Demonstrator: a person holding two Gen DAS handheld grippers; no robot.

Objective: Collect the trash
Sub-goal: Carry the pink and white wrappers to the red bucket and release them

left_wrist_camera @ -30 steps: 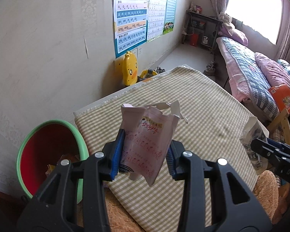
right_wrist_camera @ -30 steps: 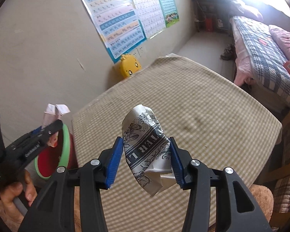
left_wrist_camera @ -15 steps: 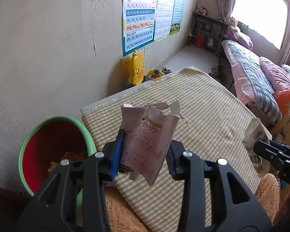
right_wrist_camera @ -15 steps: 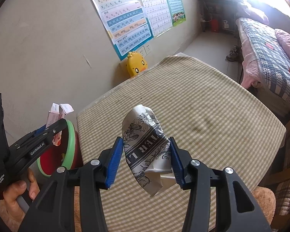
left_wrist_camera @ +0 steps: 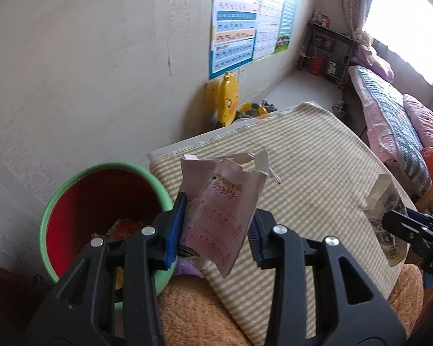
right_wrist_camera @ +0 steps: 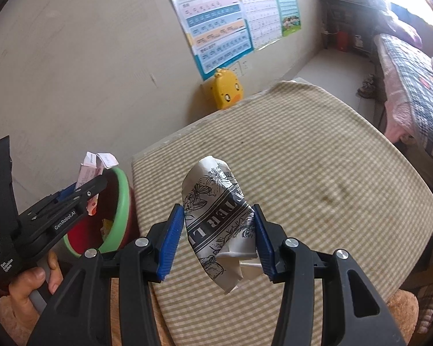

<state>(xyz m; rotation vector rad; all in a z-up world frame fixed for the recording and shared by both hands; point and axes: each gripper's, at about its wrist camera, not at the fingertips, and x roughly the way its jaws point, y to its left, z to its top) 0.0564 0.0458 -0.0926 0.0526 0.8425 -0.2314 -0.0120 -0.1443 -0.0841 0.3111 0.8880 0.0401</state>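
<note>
the left gripper has its jaws clamped on a pink wrapper beside the green bin, the right gripper pinches a crumpled printed paper over the checked counter.

Black plastic gripper, blue ribbed pads, silver screws.

Your right gripper clamps a crumpled black-and-white printed wrapper between its blue pads, held above the checked tablecloth. At left, your left gripper pinches a pink packet over the green-rimmed red bin, which sits just beside the table edge. Your hand grips its handle. Yellow duck toy against the wall.
</note>
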